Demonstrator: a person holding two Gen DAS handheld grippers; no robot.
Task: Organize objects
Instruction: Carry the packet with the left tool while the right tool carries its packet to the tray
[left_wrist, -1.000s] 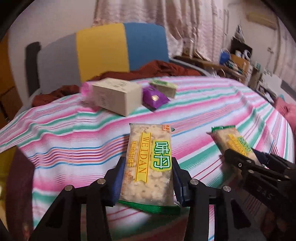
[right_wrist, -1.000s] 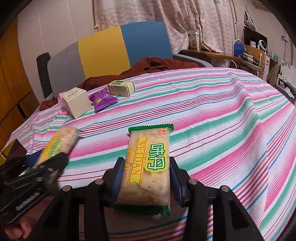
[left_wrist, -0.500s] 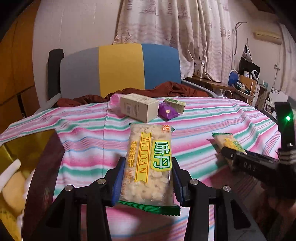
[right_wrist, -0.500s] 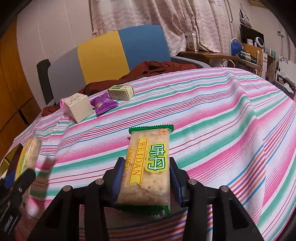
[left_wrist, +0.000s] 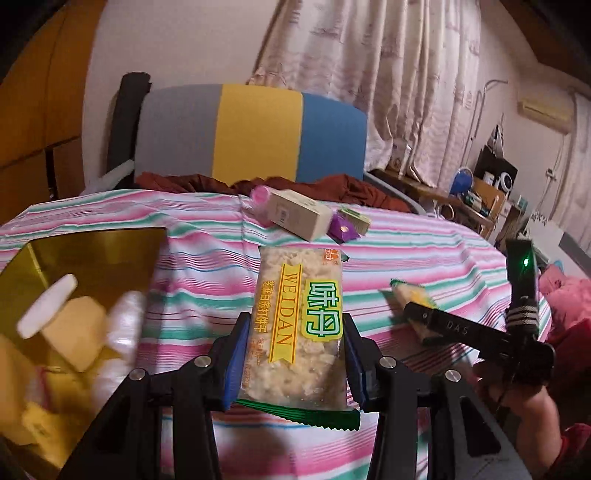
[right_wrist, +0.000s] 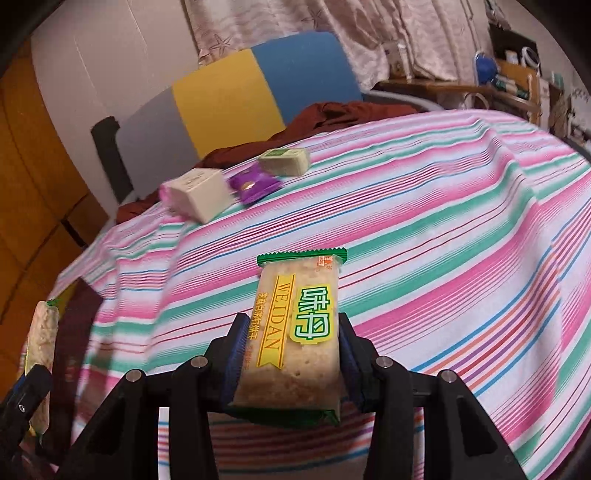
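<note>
My left gripper (left_wrist: 293, 356) is shut on a clear WEIDAN cracker packet (left_wrist: 299, 328) with a green hem, held above the striped tablecloth (left_wrist: 424, 258). To its left lies a gold-lined box (left_wrist: 92, 258) with yellow and white packets inside. My right gripper (right_wrist: 290, 363) is shut on a second WEIDAN cracker packet (right_wrist: 295, 339). In the left wrist view that right gripper (left_wrist: 413, 314) shows at the right with its packet (left_wrist: 410, 295) and a hand (left_wrist: 517, 406). The right wrist view shows the left gripper's packet (right_wrist: 42, 332) at the far left edge.
At the far side of the table lie a cream carton (left_wrist: 299, 218) over a pink item (left_wrist: 260, 194), a purple sachet (left_wrist: 343, 230) and a small green box (left_wrist: 354, 218). A grey, yellow and blue chair (left_wrist: 251, 133) with brown cloth (left_wrist: 332, 184) stands behind.
My left gripper has swung left with its packet, bringing the gold-lined box into view at the left. My right gripper has shifted slightly, its packet still gripped.
</note>
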